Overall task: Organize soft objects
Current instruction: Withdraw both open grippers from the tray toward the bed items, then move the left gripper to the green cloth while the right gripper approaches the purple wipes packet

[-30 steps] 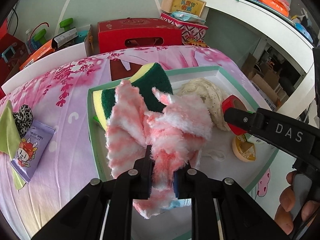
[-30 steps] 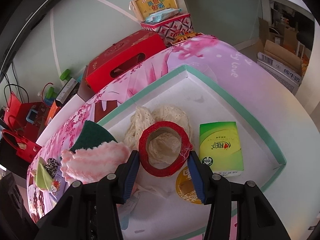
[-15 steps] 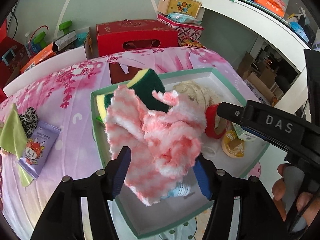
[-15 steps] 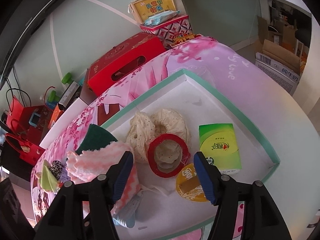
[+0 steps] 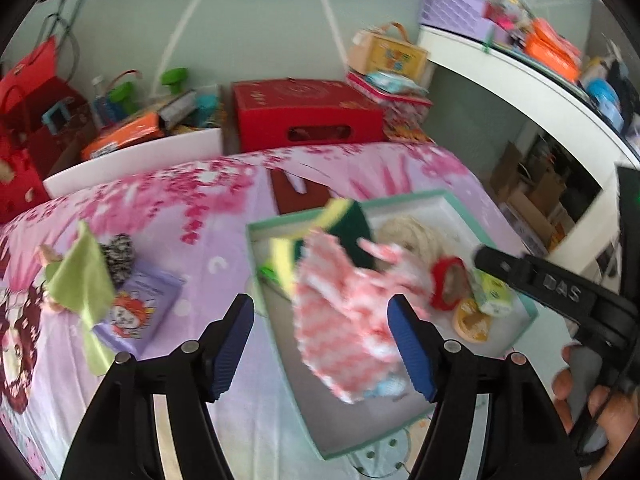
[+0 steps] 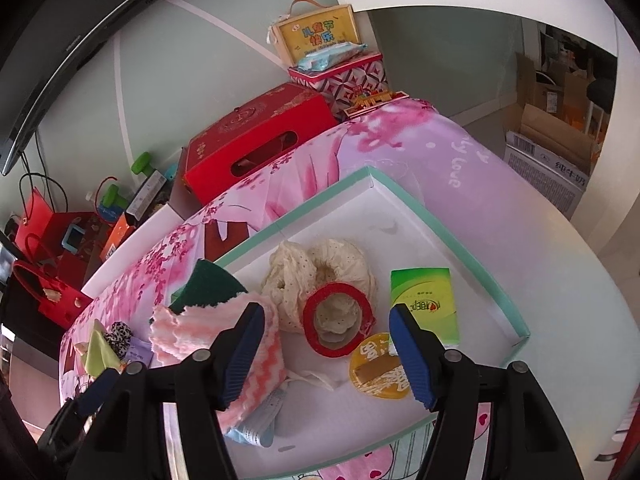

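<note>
A fluffy pink-and-white cloth (image 5: 344, 308) lies loose in the green-rimmed white tray (image 5: 256, 280), against a green and yellow sponge (image 5: 348, 228). My left gripper (image 5: 322, 346) hovers above it, its jaws opening, and the pads do not touch the cloth. A red ring scrunchie (image 6: 339, 326) rests partly on a cream lace scrunchie (image 6: 320, 268) in the tray (image 6: 460, 248). Above the red one my right gripper (image 6: 328, 356) stands open and grips nothing. The pink cloth (image 6: 224, 336) shows behind its left finger.
The tray also holds a green tissue pack (image 6: 424, 304), a round yellow item (image 6: 380, 368) and a blue-white item (image 6: 256, 424). Left of the tray lie a green cloth (image 5: 80, 280), a leopard-print scrunchie (image 5: 118, 254) and a purple pack (image 5: 140, 308). A red box (image 5: 308, 120) stands behind the table.
My left gripper let go of the pink cloth, opened wide and rose; the cloth settled in the tray. My right gripper released the red scrunchie, opened and lifted off it.
</note>
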{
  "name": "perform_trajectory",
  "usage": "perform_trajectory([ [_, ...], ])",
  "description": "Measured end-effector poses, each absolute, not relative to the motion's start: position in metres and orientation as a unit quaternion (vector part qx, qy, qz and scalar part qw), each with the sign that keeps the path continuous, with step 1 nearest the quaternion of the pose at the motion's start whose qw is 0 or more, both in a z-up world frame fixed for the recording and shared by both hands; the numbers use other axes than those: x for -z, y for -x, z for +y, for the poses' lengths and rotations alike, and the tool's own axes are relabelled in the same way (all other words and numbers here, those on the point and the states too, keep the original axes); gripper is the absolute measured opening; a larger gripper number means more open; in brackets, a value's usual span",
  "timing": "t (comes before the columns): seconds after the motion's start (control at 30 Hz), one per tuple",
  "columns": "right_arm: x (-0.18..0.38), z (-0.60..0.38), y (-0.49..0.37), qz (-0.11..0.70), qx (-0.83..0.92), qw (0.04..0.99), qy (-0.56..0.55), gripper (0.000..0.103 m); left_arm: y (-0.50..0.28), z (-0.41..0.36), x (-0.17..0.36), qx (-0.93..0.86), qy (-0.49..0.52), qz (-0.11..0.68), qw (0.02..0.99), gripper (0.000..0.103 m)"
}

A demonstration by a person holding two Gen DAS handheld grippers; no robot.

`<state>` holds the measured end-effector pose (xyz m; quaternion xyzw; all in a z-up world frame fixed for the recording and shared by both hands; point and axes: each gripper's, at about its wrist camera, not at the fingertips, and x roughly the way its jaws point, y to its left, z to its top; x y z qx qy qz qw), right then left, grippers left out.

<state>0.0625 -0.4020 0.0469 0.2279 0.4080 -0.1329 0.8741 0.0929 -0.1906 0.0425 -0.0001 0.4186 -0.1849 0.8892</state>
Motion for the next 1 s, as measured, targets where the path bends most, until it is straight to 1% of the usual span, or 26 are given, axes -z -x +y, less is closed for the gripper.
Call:
perform_trajectory([
  [0.03,-0.047,-0.4,-0.063,0.41,0.131,0.874,-0.224,0.069,-0.095,-0.185,-0.042,0.175,0.004,0.418,0.891,0.079],
  [0.07,-0.048,-0.398,-0.064,0.412,0.13,0.874,-0.22,0.069,-0.098,-0.18,-0.041,0.164,0.008,0.419,0.893,0.081],
  [0.17,-0.049,-0.393,-0.066,0.417,0.128,0.874,-0.211,0.069,-0.105,-0.165,-0.036,0.132,0.021,0.423,0.896,0.082],
  [0.3,-0.047,-0.389,-0.067,0.428,0.128,0.872,-0.201,0.072,-0.113,-0.146,-0.029,0.094,0.049,0.429,0.897,0.084],
  [0.37,-0.046,-0.386,-0.068,0.433,0.132,0.871,-0.189,0.073,-0.116,-0.137,-0.026,0.076,0.056,0.429,0.898,0.087],
  [0.43,-0.047,-0.383,-0.069,0.434,0.131,0.873,-0.181,0.076,-0.117,-0.13,-0.024,0.06,0.06,0.428,0.9,0.094],
  [0.47,-0.048,-0.381,-0.07,0.432,0.128,0.875,-0.177,0.077,-0.118,-0.126,-0.023,0.052,0.062,0.427,0.901,0.094],
  [0.53,-0.049,-0.379,-0.07,0.429,0.123,0.878,-0.175,0.085,-0.12,-0.121,-0.021,0.039,0.063,0.427,0.901,0.094],
  [0.57,-0.05,-0.378,-0.07,0.428,0.12,0.879,-0.175,0.096,-0.12,-0.118,-0.02,0.032,0.064,0.426,0.902,0.095],
  [0.6,-0.05,-0.377,-0.07,0.427,0.118,0.879,-0.175,0.103,-0.121,-0.115,-0.019,0.027,0.064,0.426,0.902,0.097],
  [0.63,-0.052,-0.375,-0.07,0.424,0.118,0.881,-0.174,0.103,-0.122,-0.112,-0.018,0.02,0.065,0.427,0.901,0.101],
  [0.67,-0.053,-0.374,-0.07,0.422,0.117,0.882,-0.172,0.103,-0.123,-0.108,-0.015,0.01,0.067,0.431,0.9,0.103],
  [1.0,-0.061,-0.347,-0.077,0.419,0.092,0.891,-0.151,0.103,-0.126,-0.076,-0.014,-0.035,0.085,0.43,0.898,0.103],
])
